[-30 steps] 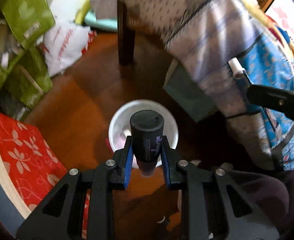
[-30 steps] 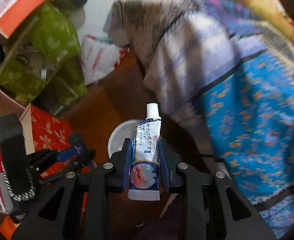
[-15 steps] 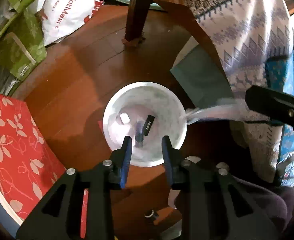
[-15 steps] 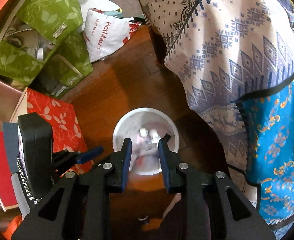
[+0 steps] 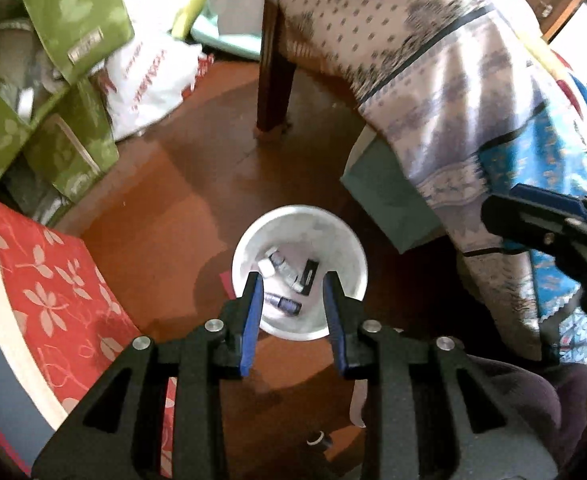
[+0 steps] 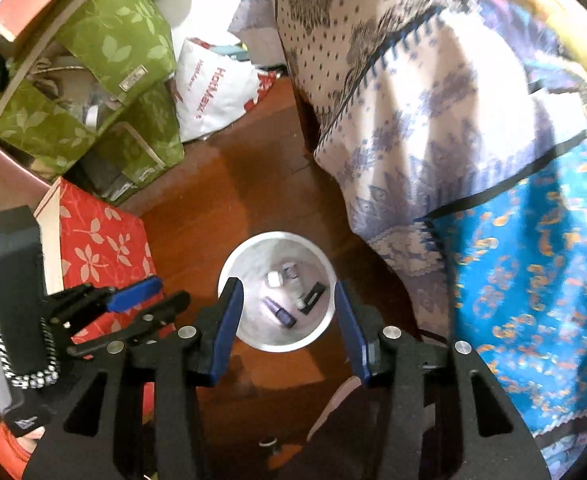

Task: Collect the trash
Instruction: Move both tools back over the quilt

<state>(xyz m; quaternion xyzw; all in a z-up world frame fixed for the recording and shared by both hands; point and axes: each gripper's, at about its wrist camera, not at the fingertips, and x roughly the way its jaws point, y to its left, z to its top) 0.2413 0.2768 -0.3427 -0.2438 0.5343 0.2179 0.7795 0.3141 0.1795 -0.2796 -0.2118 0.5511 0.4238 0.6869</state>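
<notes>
From the left wrist camera, the left tongs (image 5: 293, 280) hang released above a white bin (image 5: 347, 240) that stands on the brown wooden floor (image 5: 173, 208). Their blue-lined fingers (image 5: 252, 308) are parted with nothing between them, and the bin's mouth shows through the gap. Inside the bin lie a dark bottle (image 5: 283, 303), a tube with a white cap (image 5: 281, 266) and a small black item (image 5: 308, 276). A red leaf-print box (image 5: 41, 280) sits to the left of the bin, green leaf-print bags (image 5: 65, 40) are piled beyond it, and a white plastic bag (image 5: 149, 80) lies near them. A wooden leg (image 5: 273, 76) stands behind the bin under a draped patterned cloth (image 5: 433, 60). The right tongs (image 5: 549, 226) reach in from the right edge, blurred.

From the right wrist camera, the right tongs (image 6: 287, 292) are spread wide and empty, also held over the white bin (image 6: 237, 264), whose rim lies between the two blue pads (image 6: 225, 328). The dark bottle (image 6: 279, 313), the tube with a white cap (image 6: 281, 276) and the small black item (image 6: 312, 295) rest on the bin's bottom. The left tongs (image 6: 133, 304) appear at the left, near the red leaf-print box (image 6: 101, 240). The patterned cloth (image 6: 433, 100) and a blue floral fabric (image 6: 533, 260) fill the right side.
</notes>
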